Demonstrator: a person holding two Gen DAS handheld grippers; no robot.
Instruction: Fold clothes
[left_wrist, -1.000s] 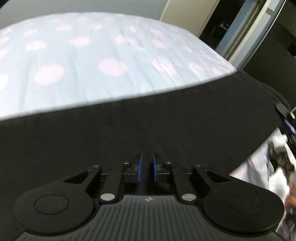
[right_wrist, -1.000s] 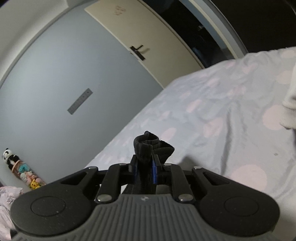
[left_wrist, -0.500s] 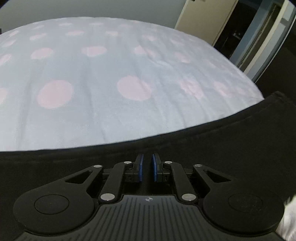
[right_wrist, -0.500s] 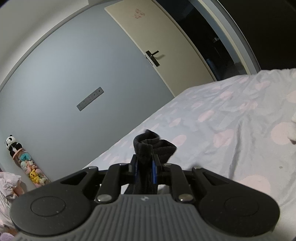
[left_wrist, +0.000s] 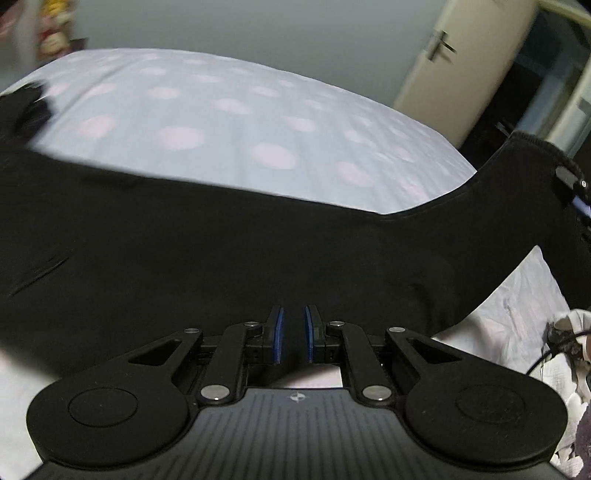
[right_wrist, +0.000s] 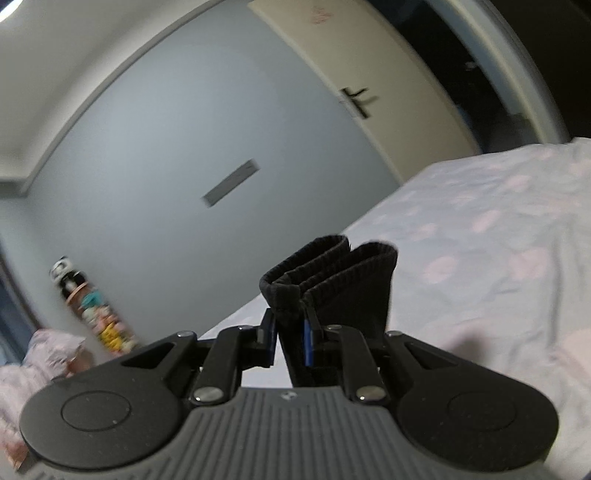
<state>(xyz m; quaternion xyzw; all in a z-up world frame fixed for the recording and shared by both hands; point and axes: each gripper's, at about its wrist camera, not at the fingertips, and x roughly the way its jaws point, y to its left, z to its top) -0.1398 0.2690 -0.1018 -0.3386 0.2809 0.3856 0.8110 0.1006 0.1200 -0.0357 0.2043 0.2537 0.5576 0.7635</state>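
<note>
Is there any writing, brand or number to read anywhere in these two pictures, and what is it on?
No text can be read.
Small emblem on the left tongs' body: a symbol, no letters.
Same emblem on the right tongs: too small to read.
Reddish marks on the door: too blurred.
Grey plate on the wall: no lettering shows.

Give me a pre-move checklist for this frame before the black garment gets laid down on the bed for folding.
1. Right tongs grip: ok, closed on a bunched ribbed edge of the black garment.
2. Left tongs grip: ok, black garment sits between the blue pads, nearly closed.
3. Garment spread between both grips: ok, it hangs wide in the left wrist view, reaching the right tongs.
4. Landing area on the dotted bedsheet: ok ahead; white clothes lie at the right edge.
5. Garment free of wrinkles: cannot tell, too dark and blurred.
</note>
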